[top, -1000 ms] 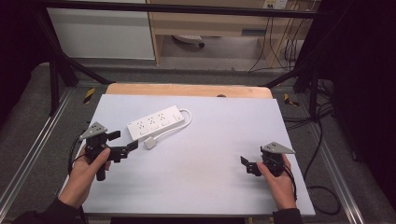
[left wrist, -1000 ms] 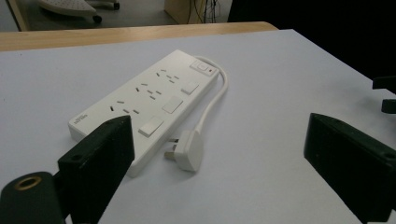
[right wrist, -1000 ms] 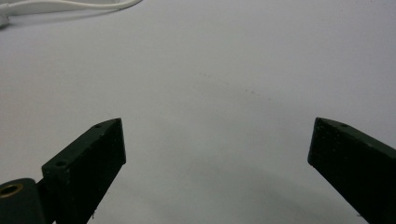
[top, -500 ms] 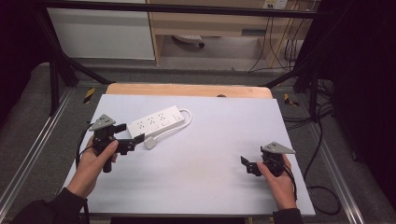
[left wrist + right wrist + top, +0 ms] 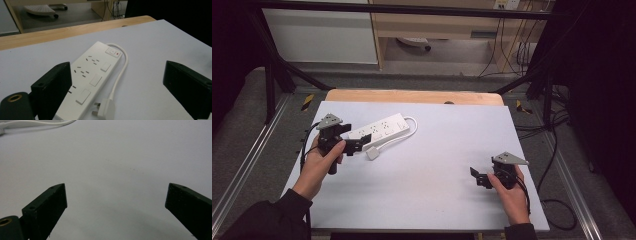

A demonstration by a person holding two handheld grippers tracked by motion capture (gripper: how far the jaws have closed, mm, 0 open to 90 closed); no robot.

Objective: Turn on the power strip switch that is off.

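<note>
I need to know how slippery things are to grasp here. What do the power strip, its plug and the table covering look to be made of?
Power strip: apparently hard white plastic, smooth with a slight sheen on the moulded casing.
Plug: the same white plastic by its look, with metal pins.
Table covering: a matte, pale grey sheet, material unclear, over a wooden board showing grain at the far edge.

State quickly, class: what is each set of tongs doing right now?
Left tongs: open, holding nothing, at the near end of the power strip.
Right tongs: open, holding nothing, over the bare table.

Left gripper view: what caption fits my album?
Open left tool nears a white plastic power strip and its plug.
</note>
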